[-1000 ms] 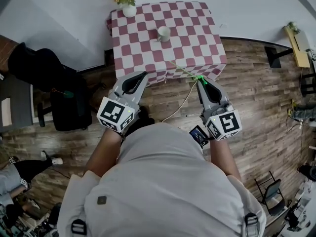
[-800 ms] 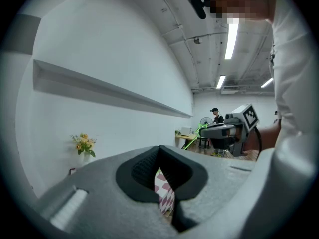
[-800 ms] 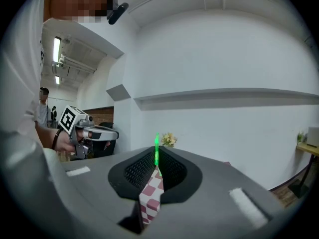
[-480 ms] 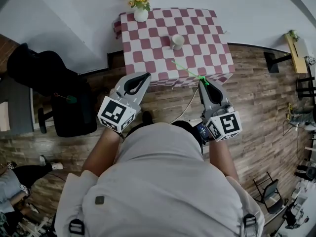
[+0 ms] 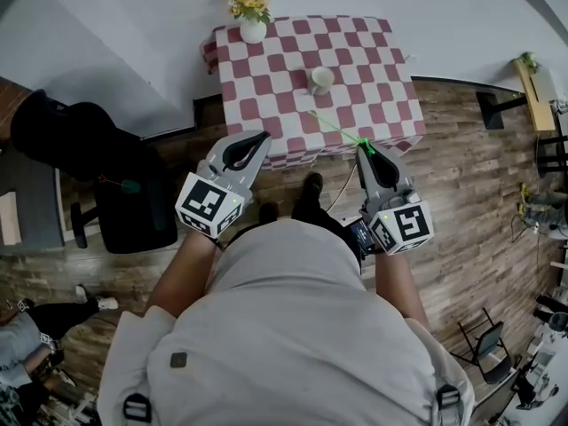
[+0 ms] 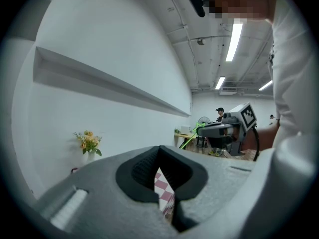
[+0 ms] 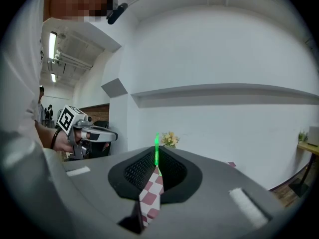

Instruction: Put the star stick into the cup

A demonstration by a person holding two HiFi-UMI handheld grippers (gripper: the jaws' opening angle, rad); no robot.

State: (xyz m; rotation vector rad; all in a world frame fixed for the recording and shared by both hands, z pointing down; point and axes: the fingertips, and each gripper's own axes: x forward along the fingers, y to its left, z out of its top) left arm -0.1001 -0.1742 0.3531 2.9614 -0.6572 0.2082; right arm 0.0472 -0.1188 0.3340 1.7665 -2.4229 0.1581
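Pointing toward table point(image 5: 266, 87), right gripper point(image 5: 365, 147) fingers clamped on star stick point(image 5: 335, 127); left gripper point(image 5: 261, 135) fingers closed, empty, held alongside

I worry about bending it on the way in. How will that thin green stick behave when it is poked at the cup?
The stick looks very thin and long, so probably light and whippy. Held at one end by the right hand-held gripper, its tip may wobble. The small cup might tip if nudged.

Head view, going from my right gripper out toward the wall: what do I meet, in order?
In order: right gripper, shut on the star stick → cup → flower vase. The last two stand on the checkered table.
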